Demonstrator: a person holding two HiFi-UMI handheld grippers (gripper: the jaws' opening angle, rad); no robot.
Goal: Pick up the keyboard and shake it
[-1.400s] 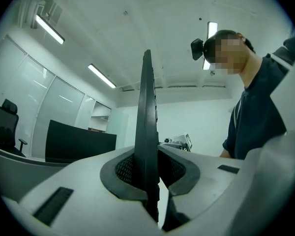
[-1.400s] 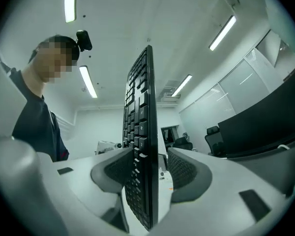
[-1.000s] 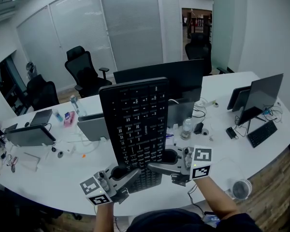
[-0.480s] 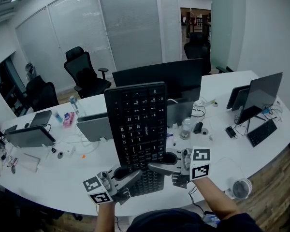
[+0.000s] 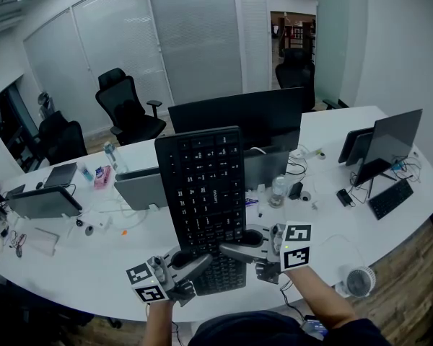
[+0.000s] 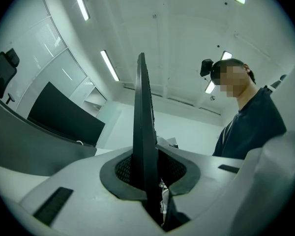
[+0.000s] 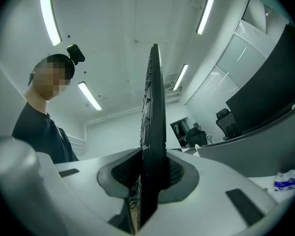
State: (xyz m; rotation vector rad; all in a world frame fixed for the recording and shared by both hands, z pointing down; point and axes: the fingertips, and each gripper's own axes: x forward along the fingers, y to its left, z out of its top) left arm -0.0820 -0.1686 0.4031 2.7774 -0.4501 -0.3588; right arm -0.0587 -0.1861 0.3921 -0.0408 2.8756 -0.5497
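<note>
A white worktop [image 5: 79,262] curves beneath the left tongs [image 5: 200,261] and right tongs [image 5: 228,249], with office chairs [image 5: 126,107] beyond. Both pinch the raised keyboard's [image 5: 202,189] near edge, the right jaws having just been closing on it.

Both grippers point inward and slightly upward, side by side. The left gripper [image 5: 196,261] is clamped on the keyboard's [image 5: 206,186] near edge. The right gripper's [image 5: 228,249] fingers [image 7: 221,181], just closing, press the same edge.

My right gripper [image 7: 150,178]: jaws have just been closing, pads now pinch the keyboard [image 5: 206,189] edge. In the head view the keyboard's top sits slightly lower and further right than a second ago.
</note>
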